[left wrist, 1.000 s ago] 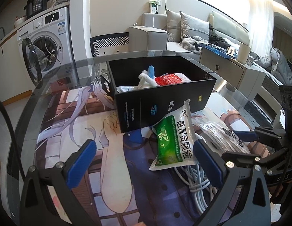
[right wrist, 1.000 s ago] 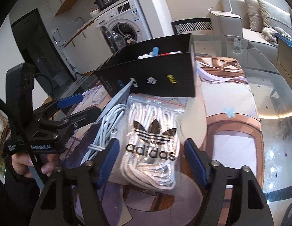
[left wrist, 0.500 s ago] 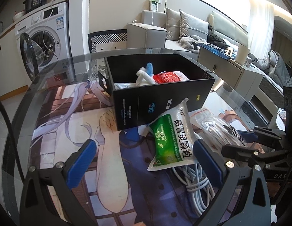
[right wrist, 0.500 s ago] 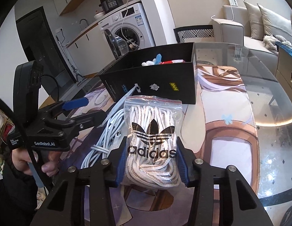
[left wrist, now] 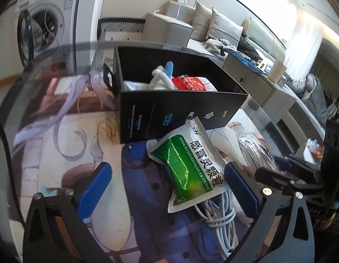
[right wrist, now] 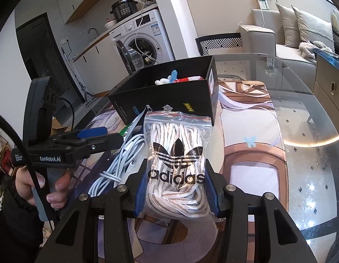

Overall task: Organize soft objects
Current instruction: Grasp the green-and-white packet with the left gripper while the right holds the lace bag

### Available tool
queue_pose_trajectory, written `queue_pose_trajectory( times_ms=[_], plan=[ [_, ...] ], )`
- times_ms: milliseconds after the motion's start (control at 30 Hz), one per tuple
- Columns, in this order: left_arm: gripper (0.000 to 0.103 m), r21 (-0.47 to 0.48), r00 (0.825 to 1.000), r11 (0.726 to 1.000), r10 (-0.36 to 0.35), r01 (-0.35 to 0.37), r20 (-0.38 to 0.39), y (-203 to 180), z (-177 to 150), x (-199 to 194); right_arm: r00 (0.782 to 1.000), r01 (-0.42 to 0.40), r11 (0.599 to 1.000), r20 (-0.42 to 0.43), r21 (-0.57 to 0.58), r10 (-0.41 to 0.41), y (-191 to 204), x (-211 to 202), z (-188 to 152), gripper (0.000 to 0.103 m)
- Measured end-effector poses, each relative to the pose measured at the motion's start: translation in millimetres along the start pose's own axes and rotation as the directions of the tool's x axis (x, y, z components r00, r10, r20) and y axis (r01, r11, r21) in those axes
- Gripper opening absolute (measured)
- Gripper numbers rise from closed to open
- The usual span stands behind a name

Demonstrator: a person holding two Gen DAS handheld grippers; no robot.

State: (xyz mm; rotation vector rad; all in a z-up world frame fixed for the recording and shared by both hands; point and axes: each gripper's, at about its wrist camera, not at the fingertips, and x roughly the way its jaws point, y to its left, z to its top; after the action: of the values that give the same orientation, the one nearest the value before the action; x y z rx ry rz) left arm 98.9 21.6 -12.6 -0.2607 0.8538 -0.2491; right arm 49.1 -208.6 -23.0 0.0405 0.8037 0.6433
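Your right gripper (right wrist: 176, 188) has just been closing, and its blue pads now squeeze the lower half of the zip bag of laces (right wrist: 177, 153) from both sides, so that bag is in your grip, standing with its long axis running away from you and its red-striped seal end toward the black box (right wrist: 169, 100). The box sits straight ahead of the bag's top edge, just beyond it, open at the top with a white-and-blue soft toy (right wrist: 168, 79) and a red packet already inside; the likely move is up and forward over the near wall, along the bag's own length. Your left gripper (left wrist: 167, 188) stands wide and empty, its pads either side of the green medicine sachet (left wrist: 189, 166) without touching it; the sachet lies on the coil of pale blue cable (left wrist: 222, 223), leaning toward the box's front face. Your right hand holds the load; the left is nearer the sachet.
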Motion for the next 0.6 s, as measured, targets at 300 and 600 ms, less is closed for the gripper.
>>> queue_pose_trajectory(
  times_ms=[300, 600],
  plan=[
    [0.098, -0.068, 0.993, 0.992, -0.107, 0.104, -0.052, -1.2, 6.8, 12.5, 1.000, 0.001, 1.000, 0.000, 0.005, -0.001, -2.7, -0.4, -0.6, 0.046],
    [0.056, -0.027, 0.993, 0.996, -0.088, 0.086, -0.073, -18.3, 9.9, 20.7, 1.000, 0.005, 1.000, 0.008, 0.006, -0.005, -4.6, -3.2, 1.8, 0.046]
  ],
)
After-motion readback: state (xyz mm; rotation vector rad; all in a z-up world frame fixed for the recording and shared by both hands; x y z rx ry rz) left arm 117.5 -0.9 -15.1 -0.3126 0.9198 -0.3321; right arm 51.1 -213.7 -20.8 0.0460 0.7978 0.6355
